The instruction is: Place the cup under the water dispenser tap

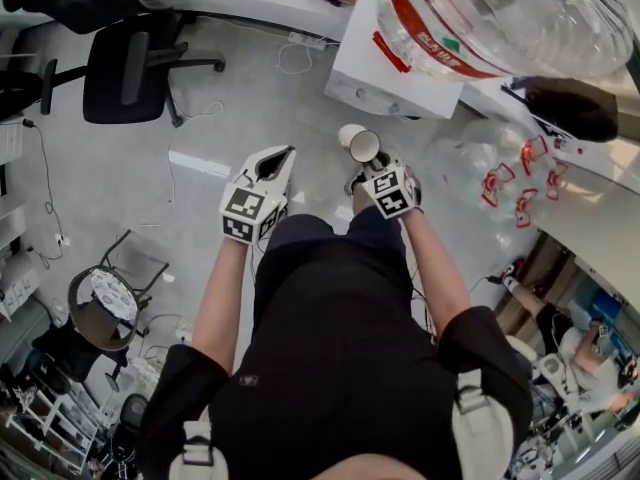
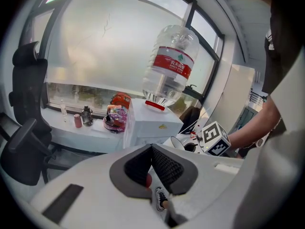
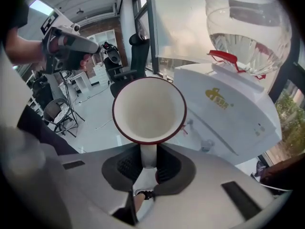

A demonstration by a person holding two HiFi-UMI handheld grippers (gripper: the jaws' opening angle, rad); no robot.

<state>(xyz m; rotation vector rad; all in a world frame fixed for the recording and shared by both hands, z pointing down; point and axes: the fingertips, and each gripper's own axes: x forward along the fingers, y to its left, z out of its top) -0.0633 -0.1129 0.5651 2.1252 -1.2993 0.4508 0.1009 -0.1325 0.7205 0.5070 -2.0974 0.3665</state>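
A white cup with a dark red rim (image 3: 148,109) lies tilted with its mouth towards the camera. My right gripper (image 3: 148,159) is shut on its handle. From the head view the cup (image 1: 358,145) is held over the floor, just in front of the white water dispenser (image 1: 390,68), which carries an upturned clear bottle (image 1: 480,18). The dispenser's front (image 3: 224,109) is close on the cup's right, with a small tap-like part (image 3: 206,144) below. My left gripper (image 1: 285,156) hangs to the cup's left, shut and holding nothing (image 2: 152,149).
A black office chair (image 1: 130,63) stands at the upper left and a round stool (image 1: 105,308) at the lower left, with cables on the floor. A window counter (image 2: 90,132) beside the dispenser holds snack bags (image 2: 116,116) and small bottles. A table (image 1: 590,208) lies at the right.
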